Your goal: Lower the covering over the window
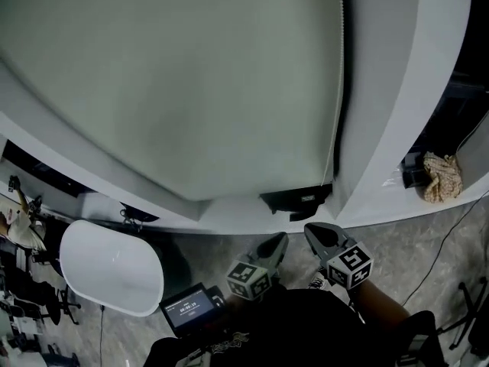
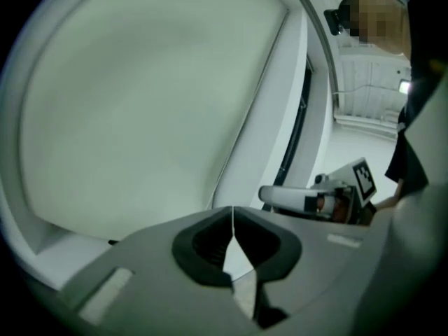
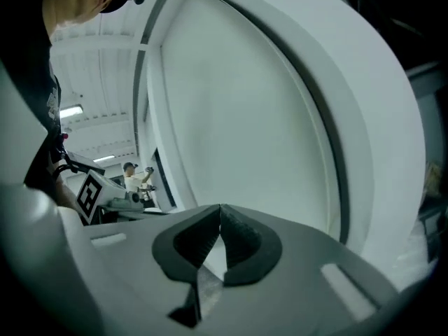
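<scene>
A pale roller blind (image 1: 168,82) covers the window down to the white sill (image 1: 229,219). Its thin bead cord (image 1: 336,90) hangs along the blind's right edge. My left gripper (image 1: 280,240) and right gripper (image 1: 310,230) are low in the head view, side by side near the sill, below the blind's bottom edge. Both are shut with nothing between the fingers. In the left gripper view the blind (image 2: 147,96) fills the frame beyond the shut left gripper (image 2: 232,208), and the right gripper's body (image 2: 315,200) shows at the right. In the right gripper view the right gripper (image 3: 220,207) is shut in front of the blind (image 3: 238,117).
A white oval table (image 1: 111,266) stands at lower left with a small screen device (image 1: 191,308) beside it. A crumpled beige cloth (image 1: 442,176) and a dark box (image 1: 413,170) lie on the sill at right. Cables run across the stone floor (image 1: 428,243). A person (image 3: 133,177) stands far off.
</scene>
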{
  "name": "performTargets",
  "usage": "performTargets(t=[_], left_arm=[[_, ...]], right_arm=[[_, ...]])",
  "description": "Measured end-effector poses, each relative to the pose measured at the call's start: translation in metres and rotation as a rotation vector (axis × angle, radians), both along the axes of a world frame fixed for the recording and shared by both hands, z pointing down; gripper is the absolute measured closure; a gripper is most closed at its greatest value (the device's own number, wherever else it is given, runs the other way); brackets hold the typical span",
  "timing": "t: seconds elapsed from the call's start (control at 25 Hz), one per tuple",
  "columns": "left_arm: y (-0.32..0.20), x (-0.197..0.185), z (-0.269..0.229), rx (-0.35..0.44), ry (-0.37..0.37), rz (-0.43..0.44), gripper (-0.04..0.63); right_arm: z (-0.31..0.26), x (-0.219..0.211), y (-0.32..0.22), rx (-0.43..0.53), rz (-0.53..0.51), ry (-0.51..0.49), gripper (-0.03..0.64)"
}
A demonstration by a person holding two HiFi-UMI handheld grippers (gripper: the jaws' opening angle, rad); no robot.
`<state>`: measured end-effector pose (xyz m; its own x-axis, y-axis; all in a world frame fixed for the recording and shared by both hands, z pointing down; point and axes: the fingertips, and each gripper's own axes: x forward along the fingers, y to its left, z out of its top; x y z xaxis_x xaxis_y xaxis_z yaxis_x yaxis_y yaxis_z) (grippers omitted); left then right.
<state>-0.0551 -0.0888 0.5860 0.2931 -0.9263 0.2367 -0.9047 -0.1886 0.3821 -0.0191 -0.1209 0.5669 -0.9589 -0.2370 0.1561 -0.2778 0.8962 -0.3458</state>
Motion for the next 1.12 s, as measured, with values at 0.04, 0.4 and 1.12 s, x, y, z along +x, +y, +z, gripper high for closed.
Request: performTargets(t=[0.04,0.4,1.12], left_arm=[[0.009,-0.007,-0.001,-0.009,0.003,-0.030,0.588],[0.090,-0.049,0.001,-0.027,0.020,-0.138,0.588],[0.272,-0.090,0.015,-0.033,0.052,0.053,0.591]], right_arm=[[0.008,-0.004,0.013,-0.026,-0.022,-0.002,0.607],[0.025,-0.051,0.097,-0.089,-0.140,0.030,0.609],[0.018,-0.083,0.286,-0.090,0.063,0.076,0.609]])
